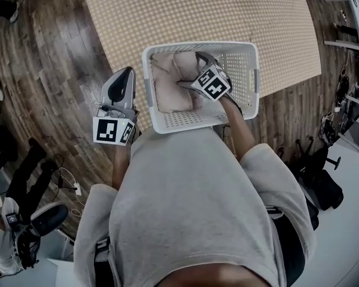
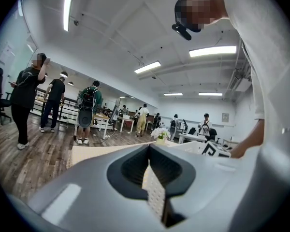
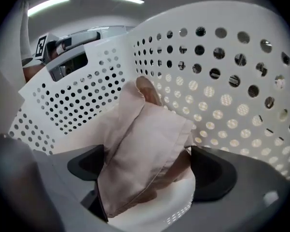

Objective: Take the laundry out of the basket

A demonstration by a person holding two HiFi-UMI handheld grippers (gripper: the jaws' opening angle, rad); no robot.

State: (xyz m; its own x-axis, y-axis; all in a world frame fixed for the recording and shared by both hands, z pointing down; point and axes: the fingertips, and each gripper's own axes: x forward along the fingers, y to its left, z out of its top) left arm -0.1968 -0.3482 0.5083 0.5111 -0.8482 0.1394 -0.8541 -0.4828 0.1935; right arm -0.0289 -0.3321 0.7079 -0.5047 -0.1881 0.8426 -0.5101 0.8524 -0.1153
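Observation:
A white perforated laundry basket stands on the near edge of a checkered table. Pale pink laundry lies bunched in its left half. My right gripper is down inside the basket over the cloth. In the right gripper view its jaws stand wide open, with a fold of the pink laundry lying between them, against the basket wall. My left gripper is shut and empty just outside the basket's left side; in its own view it points across the table top.
The table's near edge meets my body below the basket. Wooden floor lies to the left, with bags and cables on it. Equipment and a rack stand at the right. Several people stand far off in the room.

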